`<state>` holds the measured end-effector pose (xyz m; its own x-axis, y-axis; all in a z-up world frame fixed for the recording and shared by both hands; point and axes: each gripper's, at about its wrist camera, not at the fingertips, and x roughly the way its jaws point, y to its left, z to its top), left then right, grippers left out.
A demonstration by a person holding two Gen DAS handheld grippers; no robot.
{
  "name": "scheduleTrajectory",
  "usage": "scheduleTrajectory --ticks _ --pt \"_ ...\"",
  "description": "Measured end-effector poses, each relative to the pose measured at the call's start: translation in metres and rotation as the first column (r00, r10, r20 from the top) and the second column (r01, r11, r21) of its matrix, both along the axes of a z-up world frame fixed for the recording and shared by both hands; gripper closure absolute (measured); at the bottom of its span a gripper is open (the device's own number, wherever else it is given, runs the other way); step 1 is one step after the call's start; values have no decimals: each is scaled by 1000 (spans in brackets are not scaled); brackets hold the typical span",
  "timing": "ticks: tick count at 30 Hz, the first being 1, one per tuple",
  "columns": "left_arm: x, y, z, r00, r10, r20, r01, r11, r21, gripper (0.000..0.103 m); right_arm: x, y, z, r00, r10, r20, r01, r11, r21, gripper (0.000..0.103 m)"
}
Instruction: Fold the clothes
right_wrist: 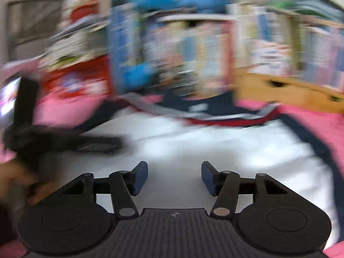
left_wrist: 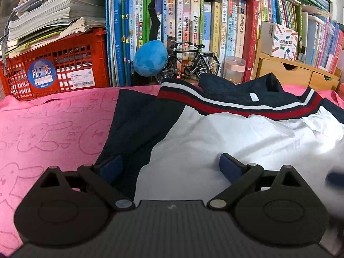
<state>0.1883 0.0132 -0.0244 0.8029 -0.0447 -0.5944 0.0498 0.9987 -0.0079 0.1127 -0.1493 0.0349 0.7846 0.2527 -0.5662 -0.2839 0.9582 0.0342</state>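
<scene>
Left tongs (left_wrist: pixel 169 167): spread wide, holding nothing, low over the garment's navy-white seam.
Right tongs (right_wrist: pixel 174 177): parted, nothing between them, above the white panel; view blurred.
Garment (left_wrist: pixel 236 142): white and navy with red-white striped collar, spread on the pink cloth (left_wrist: pixel 53 129) before the bookshelf (left_wrist: pixel 215 21).

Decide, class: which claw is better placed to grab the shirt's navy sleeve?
Probably the left claw: open, straddling the navy sleeve. The right claw, open, hangs over white cloth.

Smooth white cloth garment (left_wrist: pixel 225 137) with ribbed knit collar (left_wrist: pixel 236 105), matt pink towelling cover (left_wrist: pixel 49 129), glossy red plastic crate (left_wrist: pixel 71 64)
</scene>
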Motion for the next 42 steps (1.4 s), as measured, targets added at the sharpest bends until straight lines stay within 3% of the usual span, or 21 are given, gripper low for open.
scheduleTrajectory --ticks 1,6,7,9,13,14,18,19,23,25,29,31,34,37,39,42 --pt "0 0 0 1000 2 -1 -2 1000 0 3 -2 -5 -2 1000 -19 -6 19 1000 -9 39" --pt "0 0 0 1000 11 -4 -11 1000 0 2 -13 -33 -11 993 -116 -33 114 992 -56 36" --pt "1 0 0 1000 14 -7 -14 1000 1 1 -15 -38 -13 990 -135 -38 133 989 -66 28" --pt "2 1 -1 1000 18 -15 -18 1000 -6 1 -20 -50 -17 983 -177 -47 173 981 -83 28" --pt "3 2 -1 1000 21 -22 -21 1000 -6 0 -24 -109 -22 938 -341 -58 338 939 -64 26" --pt "3 1 -1 1000 21 -23 -22 1000 -3 0 -25 -124 -24 923 -381 -61 378 924 -59 19" --pt "4 4 0 1000 20 -23 -21 1000 -22 0 -30 -180 -29 847 -527 -74 525 850 -46 19" --pt "4 6 0 1000 20 -22 -21 999 -32 0 -30 -176 -29 847 -527 -64 523 849 -68 19" --pt "-7 0 10 999 41 19 -42 998 43 2 -29 -174 -30 848 -527 -57 523 849 -75 17" --pt "-23 -2 25 997 54 62 -60 992 108 3 -29 -178 -30 847 -527 -68 524 850 -57 16" --pt "-57 15 49 991 44 123 -62 987 149 0 -25 -180 -29 847 -528 -69 525 849 -51 16" --pt "-61 23 42 993 64 101 -86 969 229 1 -28 -181 -27 846 -529 -65 527 848 -48 15" --pt "-55 37 14 990 142 25 -141 922 362 0 -28 -179 -27 846 -529 -67 527 848 -48 13" --pt "-63 49 4 983 171 59 -181 896 405 0 -27 -180 -28 848 -525 -66 524 851 -39 10" --pt "-73 48 19 982 168 83 -188 899 396 0 -29 -180 -27 846 -529 -57 528 848 -35 10" --pt "-89 45 41 979 163 119 -197 904 380 3 -47 -174 -17 839 -544 29 544 839 -1 12"
